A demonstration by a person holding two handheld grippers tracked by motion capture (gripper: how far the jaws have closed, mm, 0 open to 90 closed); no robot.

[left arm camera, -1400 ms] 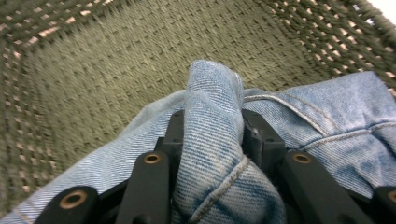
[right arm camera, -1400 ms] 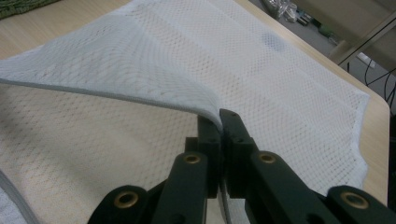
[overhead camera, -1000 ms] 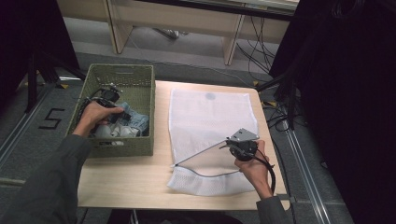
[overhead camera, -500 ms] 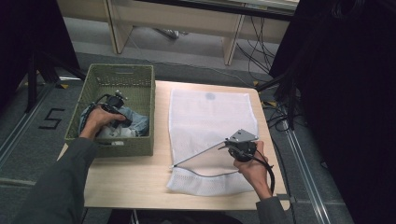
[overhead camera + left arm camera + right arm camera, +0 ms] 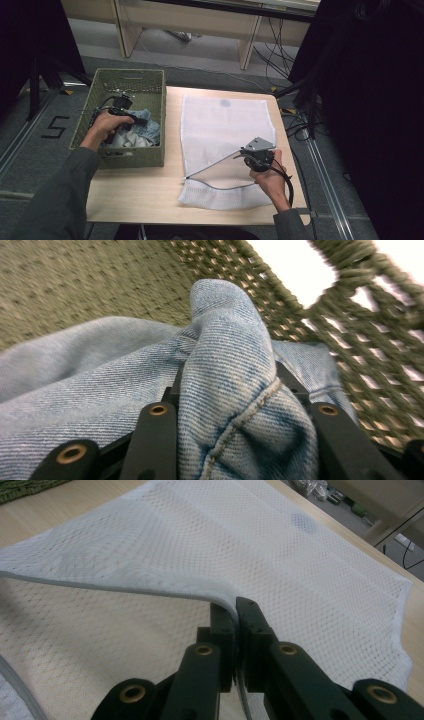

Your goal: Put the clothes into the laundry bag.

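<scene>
1. At the far left we see a green woven basket standing at the desk's left edge, with clothing heaped inside it.
2. Our left gripper reaches down into the basket; in the left gripper view its black jaws close around a raised fold of blue denim, the cloth bulging up between them and a seam running down the pinched ridge. The basket's wall shows just behind the fold.
3. A white mesh laundry bag lies flat on the desk to the right of the basket, apart from it, its open end nearest us.
4. Our right gripper has its jaws pressed together on the grey-trimmed upper edge of the bag's mouth, holding that layer lifted off the lower layer so the opening gapes toward the basket.
</scene>
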